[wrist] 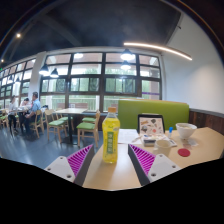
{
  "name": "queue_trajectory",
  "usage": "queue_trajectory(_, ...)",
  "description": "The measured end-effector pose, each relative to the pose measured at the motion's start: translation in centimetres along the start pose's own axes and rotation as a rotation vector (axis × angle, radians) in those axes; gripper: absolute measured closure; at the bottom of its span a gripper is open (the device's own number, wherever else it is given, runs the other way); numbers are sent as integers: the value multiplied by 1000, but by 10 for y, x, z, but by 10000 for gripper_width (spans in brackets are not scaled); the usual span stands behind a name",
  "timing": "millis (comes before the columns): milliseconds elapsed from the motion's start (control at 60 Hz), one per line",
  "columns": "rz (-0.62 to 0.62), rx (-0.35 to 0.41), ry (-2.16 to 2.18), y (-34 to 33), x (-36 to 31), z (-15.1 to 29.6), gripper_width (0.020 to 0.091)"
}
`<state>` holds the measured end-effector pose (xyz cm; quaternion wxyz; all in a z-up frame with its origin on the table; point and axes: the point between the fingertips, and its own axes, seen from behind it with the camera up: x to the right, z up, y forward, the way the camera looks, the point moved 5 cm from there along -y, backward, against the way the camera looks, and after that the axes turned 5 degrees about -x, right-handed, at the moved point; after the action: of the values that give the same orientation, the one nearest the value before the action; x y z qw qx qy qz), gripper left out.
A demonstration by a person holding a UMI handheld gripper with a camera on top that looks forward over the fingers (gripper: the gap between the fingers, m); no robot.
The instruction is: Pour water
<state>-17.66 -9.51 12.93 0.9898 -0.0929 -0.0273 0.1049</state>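
You hold the gripper [112, 157] low over a pale wooden table [112, 172], its two fingers spread wide with the purple pads [80, 158] facing inward and nothing clamped between them. A bottle [111, 137] of yellow drink with a yellow cap stands upright on the table, just ahead of the fingertips and centred in the gap, resting on its own base with clear space on both sides. That lineup suggests you are set to close on its body before lifting it to pour. To the right and a little farther off sits a white cup [186, 131], likely the target for the pour, with a small framed sign [151, 124] behind it and a red coaster [184, 153] nearer you. Beyond the table is a green bench back [150, 106], then large windows, and far to the left a person [35, 105] sits at another table.
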Motion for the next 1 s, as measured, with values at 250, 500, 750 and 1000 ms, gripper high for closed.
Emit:
queue_trajectory(250, -114, -143, 29, 133, -3, -6, 324)
queue_trajectory(500, -86, -125, 6, 191, -2, -5, 749)
queue_trajectory(750, -43, -103, -19, 194, -1, -6, 847)
queue_trajectory(1000, 136, -31, 549, 162, 14, 52, 845)
